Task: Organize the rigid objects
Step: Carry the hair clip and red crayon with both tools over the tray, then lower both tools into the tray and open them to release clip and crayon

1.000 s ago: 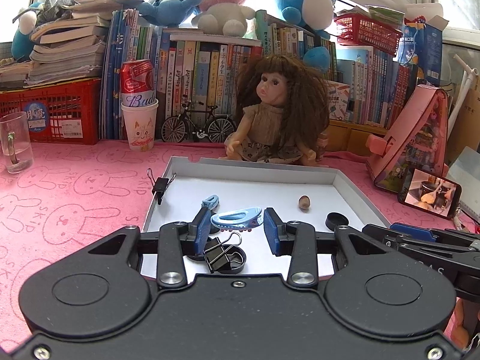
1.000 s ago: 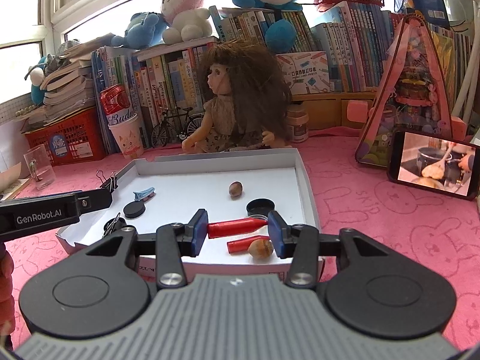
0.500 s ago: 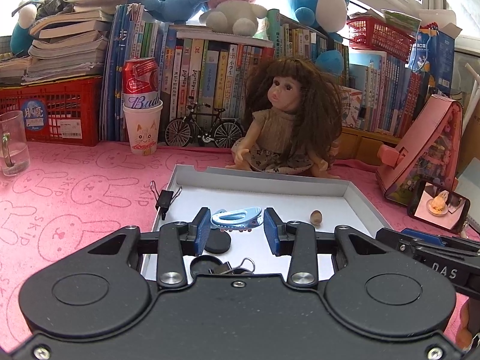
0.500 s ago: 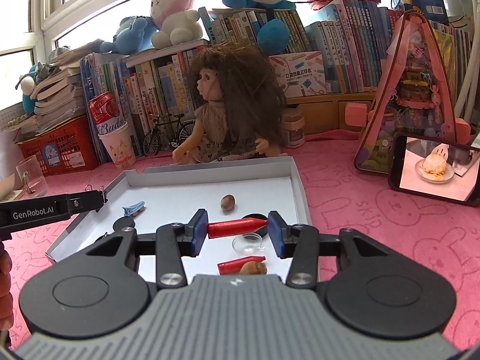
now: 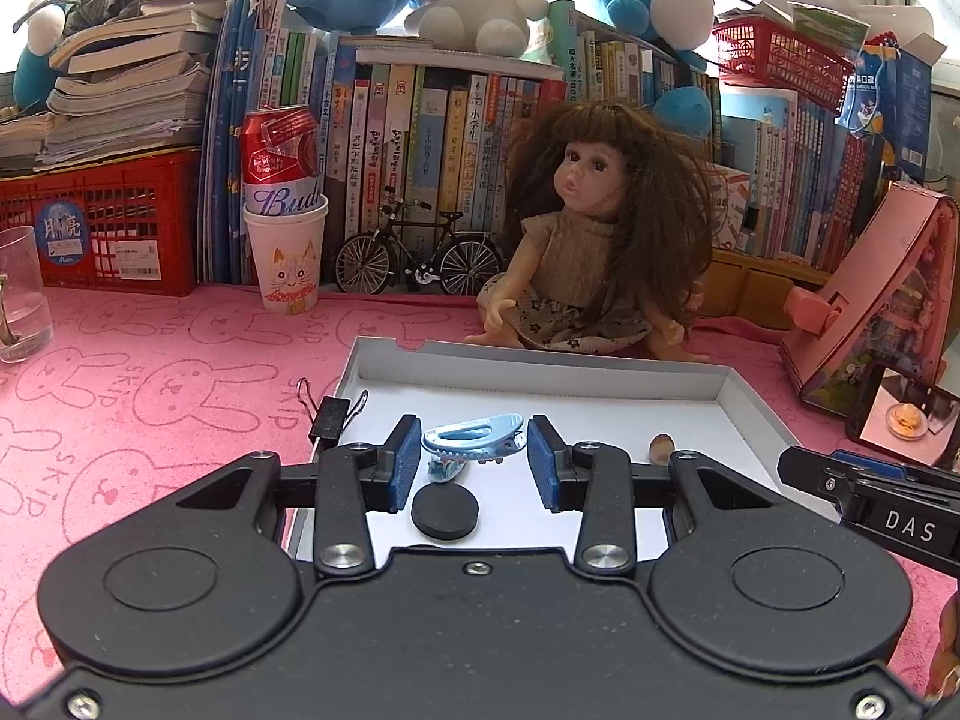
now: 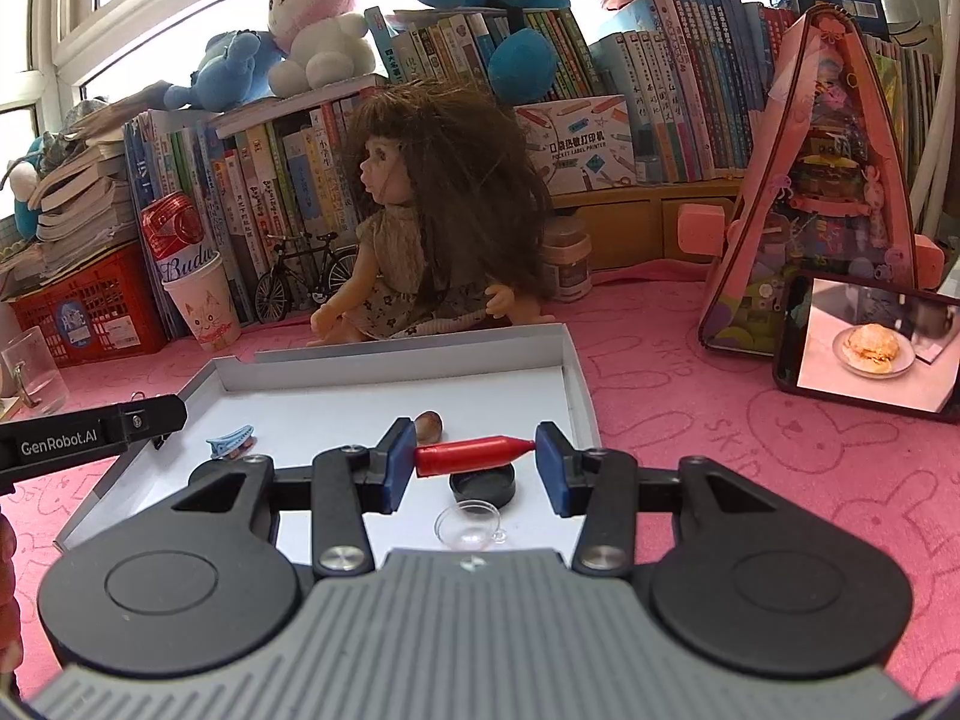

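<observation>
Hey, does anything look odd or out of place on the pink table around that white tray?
One thing: the dented red can sits tilted inside a paper cup, leaning rather than upright. A black binder clip is clamped on the white tray's left rim.

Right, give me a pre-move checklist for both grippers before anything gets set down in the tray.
1. Left gripper clamped on the blue hair clip: ok.
2. Right gripper clamped on the red crayon: ok, held end to end.
3. Bare tray floor beyond the nut: ok.
4. Black cap and clear lid lying under the crayon: not ok.
5. Black disc below the clip: not ok.
</observation>
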